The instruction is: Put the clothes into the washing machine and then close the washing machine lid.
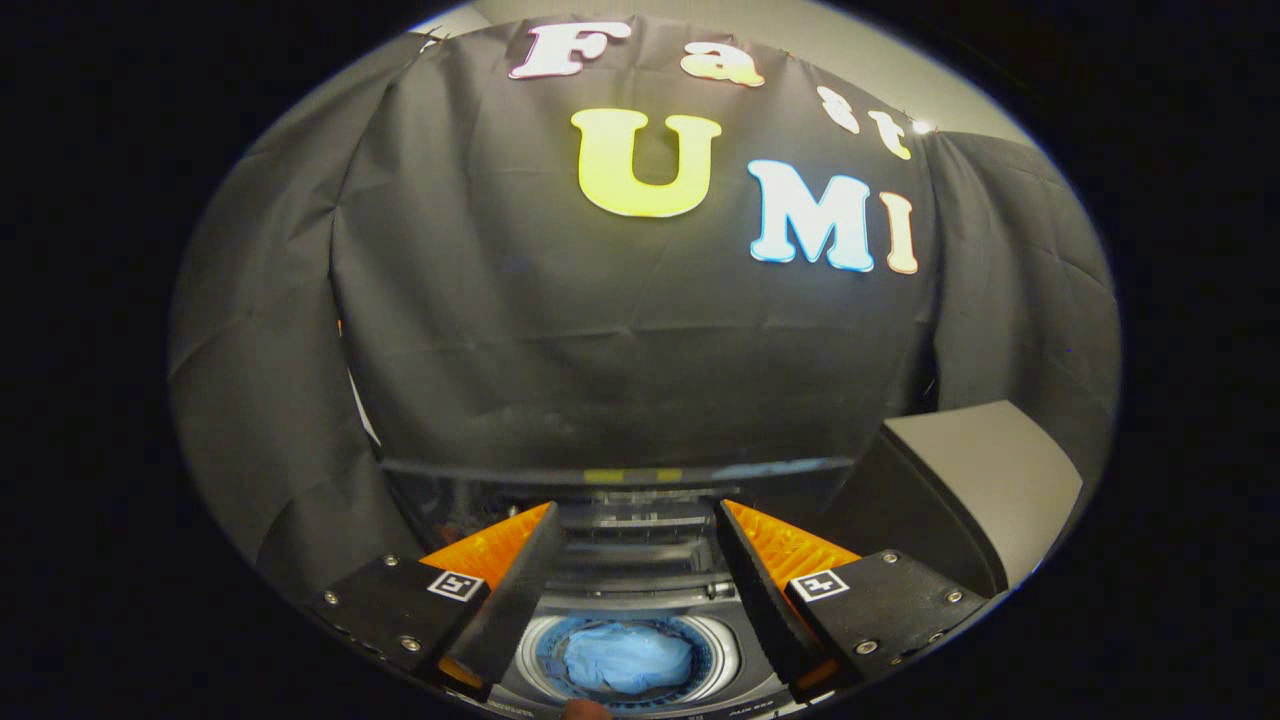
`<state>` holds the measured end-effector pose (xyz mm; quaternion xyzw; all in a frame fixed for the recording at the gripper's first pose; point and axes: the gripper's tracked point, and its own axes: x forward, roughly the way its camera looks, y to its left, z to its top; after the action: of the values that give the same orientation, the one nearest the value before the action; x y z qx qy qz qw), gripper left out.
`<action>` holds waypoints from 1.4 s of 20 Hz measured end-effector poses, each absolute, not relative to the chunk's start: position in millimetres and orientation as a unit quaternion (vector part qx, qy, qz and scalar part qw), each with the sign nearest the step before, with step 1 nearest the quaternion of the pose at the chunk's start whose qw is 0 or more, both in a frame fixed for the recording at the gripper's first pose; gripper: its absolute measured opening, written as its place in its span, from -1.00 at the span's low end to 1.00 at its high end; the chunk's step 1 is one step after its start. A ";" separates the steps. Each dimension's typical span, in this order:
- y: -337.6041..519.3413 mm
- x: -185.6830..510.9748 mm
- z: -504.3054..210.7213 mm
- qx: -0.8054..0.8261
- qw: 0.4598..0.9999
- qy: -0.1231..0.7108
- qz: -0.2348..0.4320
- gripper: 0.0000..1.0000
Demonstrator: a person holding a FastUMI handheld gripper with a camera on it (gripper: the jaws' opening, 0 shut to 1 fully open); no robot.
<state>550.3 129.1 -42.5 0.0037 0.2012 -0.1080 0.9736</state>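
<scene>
A light blue cloth (628,658) lies bunched inside the round drum of the washing machine (640,585), low between my two fingers. The machine's glass lid (620,475) stands raised at the back, just beyond the fingertips, its top edge running across against the black cloth wall. My gripper (635,520) hangs above the machine's opening, open, with nothing between its fingers. The two fingers frame the drum and the machine's rear panel.
A grey box-like block (960,490) stands to the right of the machine, close beside the right finger. Black cloth walls close off the back and both sides. A small rounded thing, too cut off to identify, sits at the machine's near edge (585,709).
</scene>
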 end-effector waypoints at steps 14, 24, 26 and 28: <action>125.6 640.4 -61.1 -0.024 0.969 0.233 -0.074 0.92; 126.4 631.9 -94.1 0.034 0.965 0.249 -0.074 0.92; 125.1 634.5 -92.7 0.021 0.966 0.249 -0.066 0.91; 125.0 634.2 -93.9 0.024 0.970 0.234 -0.067 0.92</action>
<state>634.2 125.0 -93.9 0.0245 0.2341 -0.0670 0.9696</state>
